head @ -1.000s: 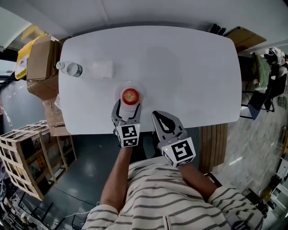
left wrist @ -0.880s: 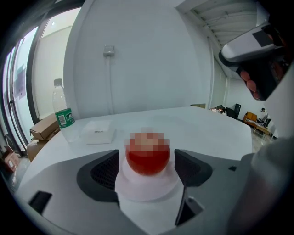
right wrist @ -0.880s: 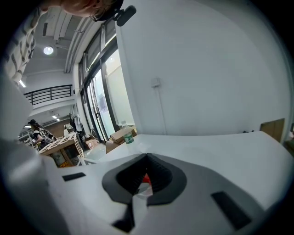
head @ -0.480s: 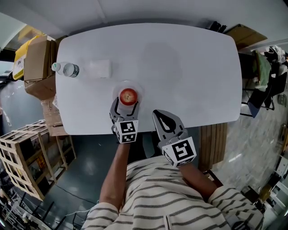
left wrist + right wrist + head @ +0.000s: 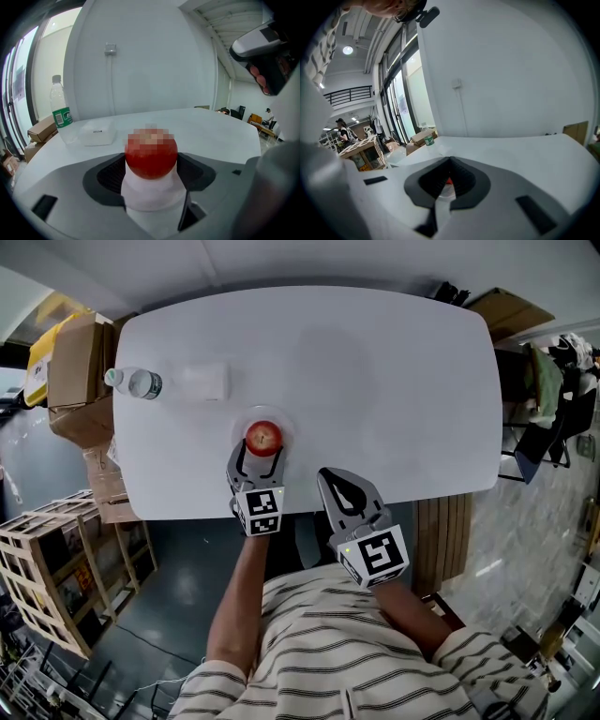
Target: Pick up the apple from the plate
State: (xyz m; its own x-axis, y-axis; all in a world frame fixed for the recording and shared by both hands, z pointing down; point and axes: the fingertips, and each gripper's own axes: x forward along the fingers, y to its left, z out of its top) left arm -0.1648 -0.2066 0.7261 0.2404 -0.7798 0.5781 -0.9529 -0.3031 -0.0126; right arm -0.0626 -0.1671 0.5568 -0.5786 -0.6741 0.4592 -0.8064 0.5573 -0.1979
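The round red apple (image 5: 263, 436) sits on a small white round plate (image 5: 285, 425), toward the 7 o'clock side of the white oval tabletop (image 5: 394, 381) in the head view. Your left claw (image 5: 260, 452) reaches in from the plate's 6 o'clock with your forearm straight behind it and a jaw on each side of the fruit. Your right claw (image 5: 336, 486) hangs at the plate's 4 o'clock, over the tabletop's near edge, pointing toward 11 o'clock.

In the left gripper view the jaws stand apart with the apple between the pads, resting on the plate. I cannot tell whether the pads touch its skin. You seem to be at the grasp itself. Next, close evenly on the widest part, then lift straight up.

In the right gripper view the jaws are together, holding nothing.
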